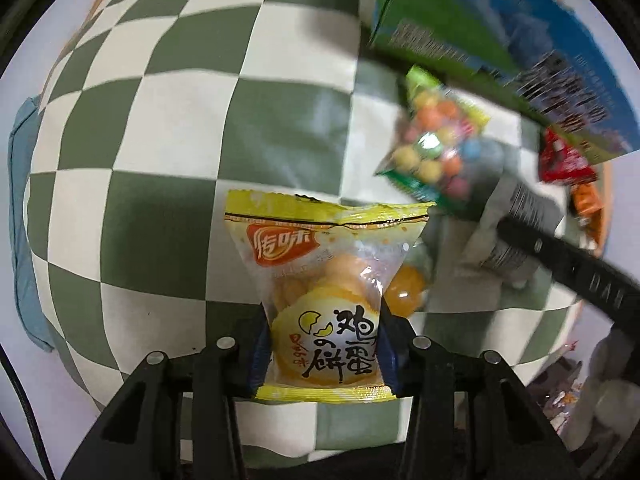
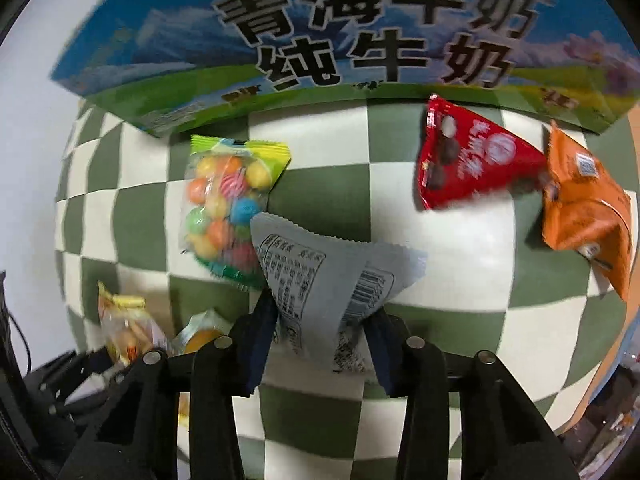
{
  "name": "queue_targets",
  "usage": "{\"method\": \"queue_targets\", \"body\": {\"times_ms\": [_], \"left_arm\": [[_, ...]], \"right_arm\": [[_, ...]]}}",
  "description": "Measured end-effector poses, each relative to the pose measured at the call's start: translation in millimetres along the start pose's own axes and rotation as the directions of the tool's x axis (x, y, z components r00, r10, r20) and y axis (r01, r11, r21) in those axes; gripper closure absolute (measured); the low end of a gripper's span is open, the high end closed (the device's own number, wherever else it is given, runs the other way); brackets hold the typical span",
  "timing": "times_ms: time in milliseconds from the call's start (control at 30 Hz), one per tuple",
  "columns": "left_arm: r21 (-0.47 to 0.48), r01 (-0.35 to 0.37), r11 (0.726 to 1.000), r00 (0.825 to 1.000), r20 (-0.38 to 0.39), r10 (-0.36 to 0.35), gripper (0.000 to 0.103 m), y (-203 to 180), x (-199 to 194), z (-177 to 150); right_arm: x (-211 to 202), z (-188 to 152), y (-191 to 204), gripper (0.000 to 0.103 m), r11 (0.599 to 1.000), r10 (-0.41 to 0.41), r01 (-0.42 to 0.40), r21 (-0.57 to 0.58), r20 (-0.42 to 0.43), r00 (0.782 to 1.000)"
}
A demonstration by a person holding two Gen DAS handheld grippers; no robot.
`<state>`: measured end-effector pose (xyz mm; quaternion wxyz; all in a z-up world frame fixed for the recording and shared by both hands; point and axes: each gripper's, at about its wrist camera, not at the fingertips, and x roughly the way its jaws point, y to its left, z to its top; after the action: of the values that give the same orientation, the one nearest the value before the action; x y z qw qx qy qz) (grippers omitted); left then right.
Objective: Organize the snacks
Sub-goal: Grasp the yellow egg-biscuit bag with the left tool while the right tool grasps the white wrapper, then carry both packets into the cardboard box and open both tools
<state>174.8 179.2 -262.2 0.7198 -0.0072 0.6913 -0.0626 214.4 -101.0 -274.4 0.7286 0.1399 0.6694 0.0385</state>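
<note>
Left wrist view first: the left gripper (image 1: 324, 344) was clamped on a yellow egg-cookie packet (image 1: 320, 300), both jaws pressing its lower half, pointing pretty much straight down at the checkered cloth (image 1: 160, 140). The packet hung just over the middle of the cloth, so my guess is it was being carried to a spot rather than dropped. An orange jelly cup (image 1: 406, 290) sat on the cloth right beside the packet. Further toward the cloth's right side was a bag of colourful candy balls (image 1: 432, 140), with the big milk carton (image 1: 480, 40) along the far edge. The other gripper's black arm cut across the right side.

Right wrist view: the right gripper (image 2: 320, 340) was closed on a grey packet (image 2: 324, 280), pinched at its narrow bottom so the back label faced the camera. It partly covered the candy bag (image 2: 228, 204). A red chocolate packet (image 2: 468, 160) and an orange packet (image 2: 584, 208) lay touching each other near the carton (image 2: 320, 40) at the far right corner; looks like snacks were being lined up along that edge. The yellow packet (image 2: 124, 332) showed at the lower left. Everything was a bit blurred.
</note>
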Motion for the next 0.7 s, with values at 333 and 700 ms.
{"method": "queue_targets", "body": {"times_ms": [333, 700], "left_arm": [[0.078, 0.165, 0.983, 0.973, 0.149, -0.175, 0.062, -40.5, -113.8, 45.0], [0.195, 0.022, 0.981, 0.987, 0.153, -0.053, 0.062, -120.4, -133.5, 195.7]], "right_arm": [[-105.5, -4.5, -15.7, 0.058, 0.982, 0.187, -0.187, -0.016, 0.121, 0.975], [-167.4, 111.9, -10.9, 0.058, 0.973, 0.232, -0.22, -0.073, 0.255, 0.939]]}}
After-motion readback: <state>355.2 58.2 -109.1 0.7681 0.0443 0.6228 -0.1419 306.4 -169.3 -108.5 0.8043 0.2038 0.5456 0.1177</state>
